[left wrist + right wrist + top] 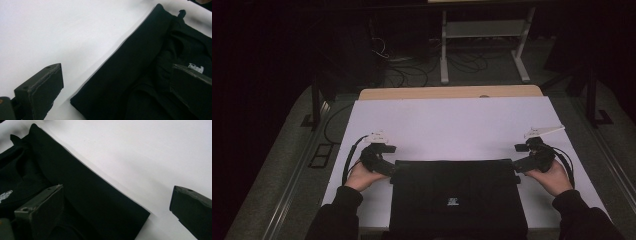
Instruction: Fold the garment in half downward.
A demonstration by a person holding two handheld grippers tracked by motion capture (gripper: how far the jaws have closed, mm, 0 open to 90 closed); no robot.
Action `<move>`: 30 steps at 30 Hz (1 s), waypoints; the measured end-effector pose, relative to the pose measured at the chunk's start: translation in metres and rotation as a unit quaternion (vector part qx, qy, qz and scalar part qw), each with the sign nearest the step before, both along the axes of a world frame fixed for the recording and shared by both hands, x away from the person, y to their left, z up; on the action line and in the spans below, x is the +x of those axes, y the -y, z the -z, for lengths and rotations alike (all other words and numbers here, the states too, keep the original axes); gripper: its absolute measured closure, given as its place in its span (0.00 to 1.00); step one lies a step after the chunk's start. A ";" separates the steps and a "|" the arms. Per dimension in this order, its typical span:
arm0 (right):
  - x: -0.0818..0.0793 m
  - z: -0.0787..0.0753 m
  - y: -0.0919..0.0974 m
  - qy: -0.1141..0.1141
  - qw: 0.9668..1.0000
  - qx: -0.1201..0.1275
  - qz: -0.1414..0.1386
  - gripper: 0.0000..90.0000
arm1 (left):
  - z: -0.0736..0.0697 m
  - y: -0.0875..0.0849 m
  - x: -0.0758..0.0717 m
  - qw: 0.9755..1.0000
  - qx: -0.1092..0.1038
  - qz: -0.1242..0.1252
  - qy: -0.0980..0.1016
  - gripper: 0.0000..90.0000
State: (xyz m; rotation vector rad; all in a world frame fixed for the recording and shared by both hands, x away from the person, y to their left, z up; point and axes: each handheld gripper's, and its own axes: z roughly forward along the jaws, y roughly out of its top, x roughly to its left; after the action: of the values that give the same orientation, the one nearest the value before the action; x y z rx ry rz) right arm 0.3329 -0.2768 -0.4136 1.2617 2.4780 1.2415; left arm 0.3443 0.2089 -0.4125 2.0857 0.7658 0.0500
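the black garment (457, 197) is soft matt cloth, folded flat, with a small white print that looks slightly raised. under it the white table cover (452, 125) is smooth and matt, like paper or laminate, and a strip of pale wood (447, 92) shows at the far edge. the left gripper (117, 82) and right gripper (115, 207) carry dull black pads, rough-edged, on hard matt plastic.

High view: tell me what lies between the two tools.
The black folded garment spans the stretch between the left tool and right tool, lying on the white tabletop.
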 end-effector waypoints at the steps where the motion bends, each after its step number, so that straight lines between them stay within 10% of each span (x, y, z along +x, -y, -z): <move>1: 0.000 0.000 0.000 -0.001 1.000 0.000 0.001 0.00 | 0.001 0.000 0.001 1.000 0.002 -0.001 -0.001 0.00; 30: 0.011 0.022 0.003 -0.041 0.999 -0.021 -0.004 0.06 | 0.029 -0.009 0.015 0.999 0.025 -0.011 -0.039 0.04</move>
State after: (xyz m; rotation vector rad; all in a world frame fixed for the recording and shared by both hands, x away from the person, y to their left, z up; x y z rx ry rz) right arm 0.3437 -0.2799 -0.4358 1.3190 2.5528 1.1554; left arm 0.3592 0.2176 -0.4414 2.1366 0.8410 0.0001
